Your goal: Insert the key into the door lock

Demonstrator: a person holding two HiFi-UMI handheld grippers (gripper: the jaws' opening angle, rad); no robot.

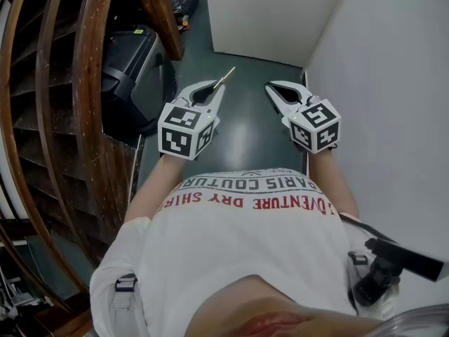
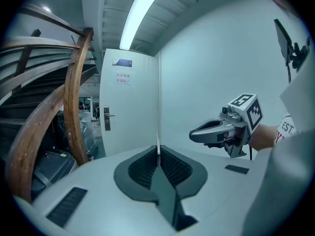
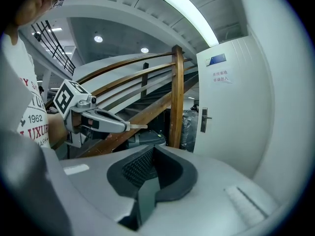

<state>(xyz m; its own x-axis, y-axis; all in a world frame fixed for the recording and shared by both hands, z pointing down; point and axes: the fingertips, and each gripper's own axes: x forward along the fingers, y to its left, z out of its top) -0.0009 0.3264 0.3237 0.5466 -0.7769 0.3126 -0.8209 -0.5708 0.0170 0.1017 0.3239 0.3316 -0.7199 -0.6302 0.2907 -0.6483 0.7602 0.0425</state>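
Note:
A thin metal key (image 1: 226, 76) sticks forward out of my left gripper (image 1: 219, 88), whose jaws are shut on it. In the left gripper view the key (image 2: 158, 149) stands edge-on between the pads of my left gripper (image 2: 158, 162). A white door (image 2: 129, 102) stands ahead, some way off, with its lock plate and lever handle (image 2: 107, 118) on its left side. My right gripper (image 1: 269, 87) hangs level beside the left, shut with nothing in it. In the right gripper view the left gripper (image 3: 120, 126) holds the key (image 3: 138, 127), and the door handle (image 3: 204, 118) shows beyond.
A curved wooden stair railing (image 1: 91, 83) runs along the left. A black case (image 1: 130, 65) sits on the floor beside it. A white wall (image 1: 393, 83) closes the right side. The dark floor (image 1: 245, 132) leads on to the door.

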